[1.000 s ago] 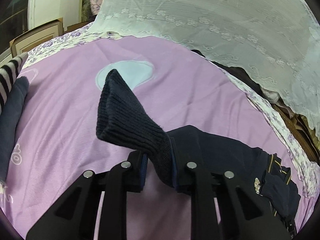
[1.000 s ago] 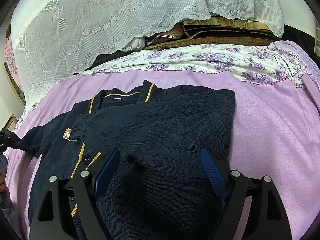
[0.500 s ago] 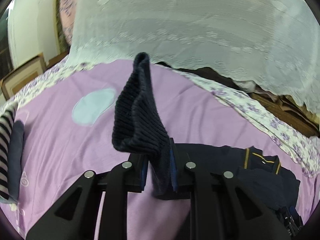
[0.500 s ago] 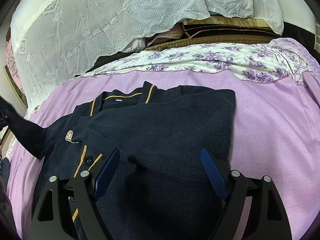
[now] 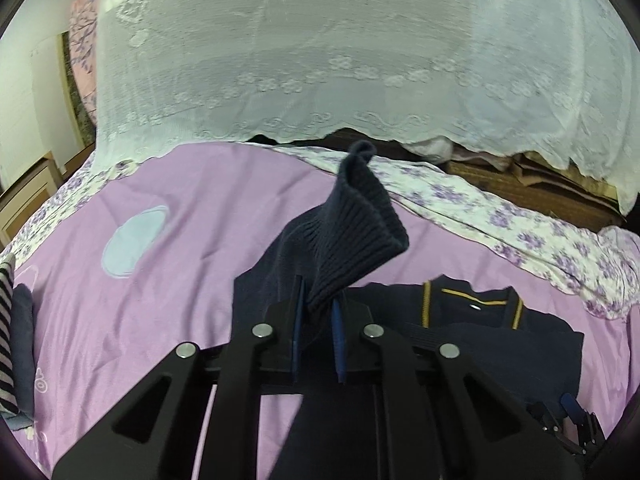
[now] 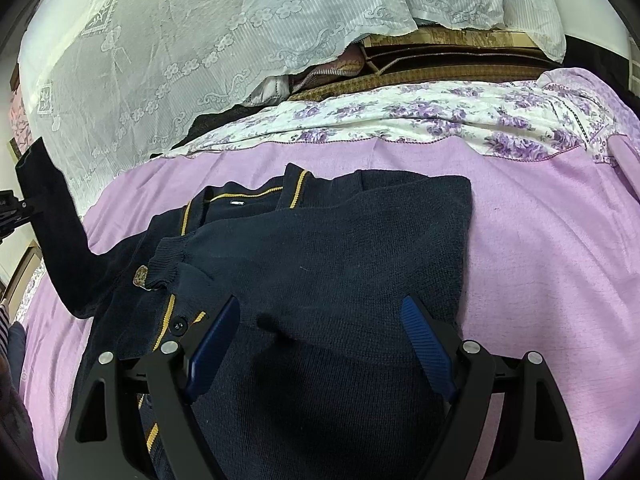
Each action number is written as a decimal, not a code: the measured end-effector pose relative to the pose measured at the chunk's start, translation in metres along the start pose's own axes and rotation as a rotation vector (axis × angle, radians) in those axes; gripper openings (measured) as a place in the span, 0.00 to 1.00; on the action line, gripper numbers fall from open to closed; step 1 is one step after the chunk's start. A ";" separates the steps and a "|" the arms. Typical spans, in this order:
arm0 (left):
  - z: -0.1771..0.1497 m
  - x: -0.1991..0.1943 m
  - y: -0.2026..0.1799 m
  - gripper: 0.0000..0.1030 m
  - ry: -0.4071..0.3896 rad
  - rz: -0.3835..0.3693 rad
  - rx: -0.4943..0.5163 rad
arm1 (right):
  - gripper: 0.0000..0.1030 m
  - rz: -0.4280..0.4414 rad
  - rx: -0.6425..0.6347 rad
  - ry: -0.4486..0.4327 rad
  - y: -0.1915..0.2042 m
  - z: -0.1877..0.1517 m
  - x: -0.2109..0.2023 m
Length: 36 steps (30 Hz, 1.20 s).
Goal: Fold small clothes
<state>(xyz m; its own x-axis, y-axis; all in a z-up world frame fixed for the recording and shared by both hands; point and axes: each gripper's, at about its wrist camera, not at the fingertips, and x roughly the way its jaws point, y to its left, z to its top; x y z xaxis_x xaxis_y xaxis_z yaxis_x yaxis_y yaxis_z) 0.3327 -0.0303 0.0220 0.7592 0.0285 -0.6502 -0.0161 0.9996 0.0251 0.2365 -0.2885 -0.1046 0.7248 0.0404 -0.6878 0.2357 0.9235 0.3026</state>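
navy sleeve cuff (image 5: 352, 240) pinched between left tongs (image 5: 318, 316).

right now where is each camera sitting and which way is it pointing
Left wrist: rides the left gripper, looking along its fingers across the purple bedspread to the lace curtain; its jaws pinch the lifted sleeve cuff.
Right wrist: rides the right gripper, open over the navy cardigan, facing the floral sheet.
Shared: cardigan, bedspread, curtain; the right view also catches the raised sleeve at far left.
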 end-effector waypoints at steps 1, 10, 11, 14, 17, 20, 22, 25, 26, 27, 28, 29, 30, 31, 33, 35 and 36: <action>-0.001 0.000 -0.007 0.11 0.000 -0.004 0.011 | 0.81 0.001 0.001 0.000 0.000 0.000 0.000; -0.016 0.009 -0.040 0.08 0.028 -0.039 0.066 | 0.81 0.024 0.022 0.003 -0.004 0.002 0.000; -0.018 0.009 -0.043 0.08 0.031 -0.050 0.073 | 0.81 0.028 0.027 0.004 -0.005 0.003 0.000; -0.026 0.011 -0.057 0.08 0.040 -0.069 0.104 | 0.81 0.055 0.062 0.005 -0.010 0.005 0.000; -0.035 0.017 -0.073 0.08 0.055 -0.079 0.137 | 0.81 0.067 0.078 0.005 -0.012 0.005 0.000; -0.044 0.027 -0.084 0.08 0.084 -0.084 0.155 | 0.81 0.069 0.080 0.004 -0.012 0.005 0.000; -0.049 0.032 -0.088 0.08 0.100 -0.091 0.163 | 0.81 0.081 0.094 0.003 -0.014 0.006 0.000; -0.059 0.038 -0.094 0.08 0.117 -0.101 0.179 | 0.81 0.127 0.150 0.004 -0.022 0.008 -0.001; -0.061 0.040 -0.095 0.08 0.122 -0.106 0.184 | 0.81 0.148 0.173 0.006 -0.025 0.008 -0.001; -0.064 0.042 -0.096 0.09 0.129 -0.111 0.188 | 0.81 0.164 0.190 0.007 -0.028 0.009 -0.001; -0.067 0.045 -0.098 0.09 0.144 -0.119 0.198 | 0.81 0.186 0.214 0.008 -0.031 0.010 -0.001; -0.069 0.048 -0.099 0.10 0.156 -0.122 0.205 | 0.81 0.202 0.231 0.009 -0.034 0.011 -0.001; -0.071 0.050 -0.100 0.10 0.163 -0.120 0.206 | 0.81 0.217 0.246 0.010 -0.036 0.011 -0.001; -0.073 0.053 -0.101 0.11 0.171 -0.119 0.205 | 0.81 0.225 0.254 0.011 -0.037 0.011 -0.001; -0.076 0.060 -0.101 0.11 0.196 -0.127 0.203 | 0.81 0.236 0.262 0.015 -0.037 0.011 -0.001; -0.079 0.064 -0.102 0.12 0.211 -0.128 0.205 | 0.81 0.242 0.263 0.017 -0.037 0.011 0.000; -0.080 0.065 -0.102 0.12 0.215 -0.130 0.207 | 0.81 0.243 0.262 0.018 -0.036 0.011 0.000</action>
<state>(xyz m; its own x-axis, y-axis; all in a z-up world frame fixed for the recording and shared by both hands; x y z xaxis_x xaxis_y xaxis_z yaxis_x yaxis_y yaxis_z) 0.3318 -0.1294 -0.0838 0.5910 -0.0762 -0.8030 0.2213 0.9726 0.0707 0.2351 -0.3265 -0.1082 0.7688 0.2560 -0.5860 0.2174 0.7571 0.6160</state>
